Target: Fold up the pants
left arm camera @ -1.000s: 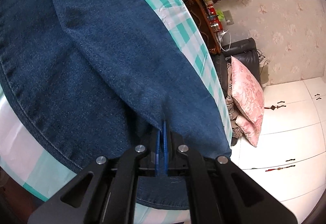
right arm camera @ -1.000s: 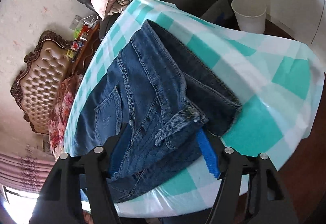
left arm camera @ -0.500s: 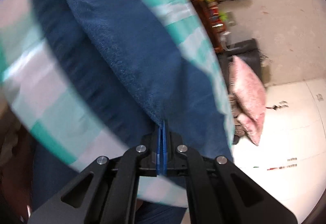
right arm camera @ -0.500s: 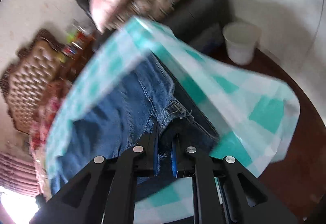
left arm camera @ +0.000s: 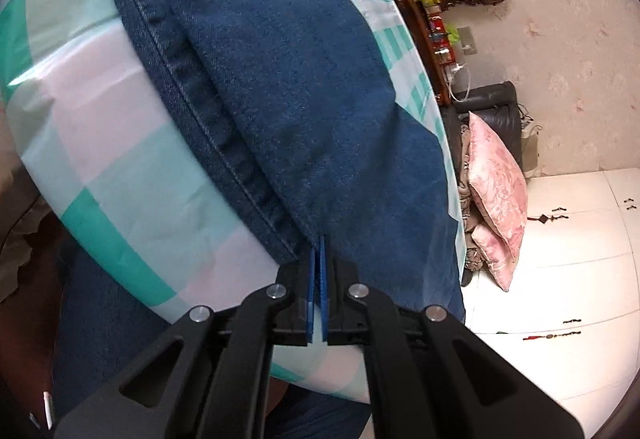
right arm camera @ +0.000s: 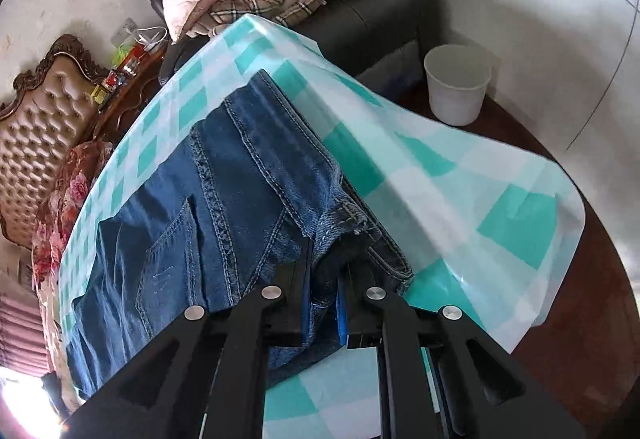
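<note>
Pants (right arm camera: 224, 199) on checked tablecloth (right arm camera: 460, 175) — both grippers (left arm camera: 319, 243) (right arm camera: 324, 279) pinching denim.

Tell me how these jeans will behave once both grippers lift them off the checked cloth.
The jeans will probably sag between the left gripper and right gripper: the denim already drapes and creases. The thick stitched seams suggest fair weight. The checked cloth looks glossy, so dragging may shift it.
</note>
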Demonstrator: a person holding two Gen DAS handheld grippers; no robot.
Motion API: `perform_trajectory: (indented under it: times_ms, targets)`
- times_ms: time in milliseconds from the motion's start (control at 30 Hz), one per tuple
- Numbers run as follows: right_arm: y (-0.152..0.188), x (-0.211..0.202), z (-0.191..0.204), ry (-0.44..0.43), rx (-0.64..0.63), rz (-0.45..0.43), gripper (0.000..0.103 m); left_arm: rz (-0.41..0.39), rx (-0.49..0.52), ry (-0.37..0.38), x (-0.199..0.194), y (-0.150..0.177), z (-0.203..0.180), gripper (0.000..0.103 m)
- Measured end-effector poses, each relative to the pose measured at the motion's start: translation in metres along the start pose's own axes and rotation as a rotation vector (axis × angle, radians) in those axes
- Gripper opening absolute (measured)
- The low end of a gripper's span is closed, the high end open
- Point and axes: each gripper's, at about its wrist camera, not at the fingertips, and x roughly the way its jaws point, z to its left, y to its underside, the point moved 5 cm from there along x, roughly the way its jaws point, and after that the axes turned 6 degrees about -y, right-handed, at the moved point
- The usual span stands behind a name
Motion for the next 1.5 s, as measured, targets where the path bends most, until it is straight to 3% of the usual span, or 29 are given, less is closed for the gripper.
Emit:
perform_trajectory:
  times_ms: [100, 300, 400, 433, 567, 600, 633, 667, 733, 900, 967, 1000, 1033, 1067, 1133, 1167, 1267, 1333, 1400, 1500]
  targets:
    - [0.001, 0.006, -0.002, 0.014, 0.004, 0.013, 0.011, -0.014, -0.030, 0.034, -0.001, -0.009, 0.009, 0.017]
    - [0.002, 0.006, 0.000, 0.041, -0.013, 0.009, 0.011, -0.086, -0.097, 0.064, -0.011, -0.045, 0.027, 0.021]
    - [0.001, 0.007, 0.002, 0.049, -0.013, 0.013, 0.011, -0.119, -0.150, 0.098, -0.017, -0.072, 0.044, 0.020]
    - [0.001, 0.007, 0.002, 0.051, -0.012, 0.013, 0.011, -0.130, -0.163, 0.097, -0.019, -0.080, 0.048, 0.014]
    - [0.000, 0.008, 0.003, 0.054, -0.009, 0.014, 0.011, -0.215, -0.198, 0.060, -0.036, -0.118, 0.070, 0.011]
    - [0.000, 0.008, 0.003, 0.054, -0.009, 0.014, 0.011, -0.227, -0.206, 0.042, -0.041, -0.125, 0.076, 0.002]
    - [0.000, 0.008, 0.004, 0.052, -0.004, 0.017, 0.011, -0.224, -0.211, 0.054, -0.046, -0.129, 0.078, 0.002]
    - [-0.002, 0.006, 0.003, 0.047, 0.002, 0.016, 0.011, -0.241, -0.198, 0.078, -0.057, -0.128, 0.074, 0.002]
    - [-0.004, -0.001, 0.007, 0.038, -0.011, 0.000, 0.011, -0.297, -0.107, 0.040, -0.073, -0.118, 0.057, 0.002]
    - [-0.007, 0.005, 0.010, 0.063, -0.023, 0.004, 0.011, -0.229, -0.224, 0.012, -0.055, -0.107, 0.092, 0.003]
    - [-0.007, 0.004, 0.010, 0.064, -0.030, 0.000, 0.011, -0.269, -0.172, -0.031, -0.064, -0.104, 0.087, 0.007]
    - [-0.007, 0.004, 0.009, 0.063, -0.032, 0.001, 0.011, -0.275, -0.169, -0.034, -0.066, -0.109, 0.085, 0.023]
    - [-0.008, 0.005, 0.009, 0.064, -0.033, 0.005, 0.011, -0.275, -0.175, -0.018, -0.067, -0.113, 0.087, 0.032]
    - [-0.008, 0.006, 0.009, 0.069, -0.034, 0.008, 0.011, -0.269, -0.193, 0.002, -0.067, -0.122, 0.091, 0.030]
    - [-0.008, 0.009, 0.011, 0.082, -0.040, 0.008, 0.011, -0.264, -0.223, -0.023, -0.067, -0.133, 0.101, 0.002]
    - [-0.007, 0.008, 0.012, 0.083, -0.039, 0.005, 0.011, -0.259, -0.227, -0.010, -0.068, -0.135, 0.100, 0.002]
    - [-0.011, -0.007, 0.018, 0.050, -0.038, -0.023, 0.011, -0.343, -0.124, -0.021, -0.098, -0.122, 0.074, 0.002]
    - [-0.012, -0.016, 0.022, 0.035, -0.054, -0.041, 0.011, -0.373, -0.141, -0.030, -0.106, -0.113, 0.076, 0.002]
    - [-0.014, -0.011, 0.021, 0.049, -0.060, -0.029, 0.011, -0.329, -0.185, -0.060, -0.089, -0.111, 0.093, 0.002]
    - [-0.013, 0.000, 0.018, 0.066, -0.050, -0.003, 0.011, -0.298, -0.222, -0.007, -0.079, -0.113, 0.109, 0.003]
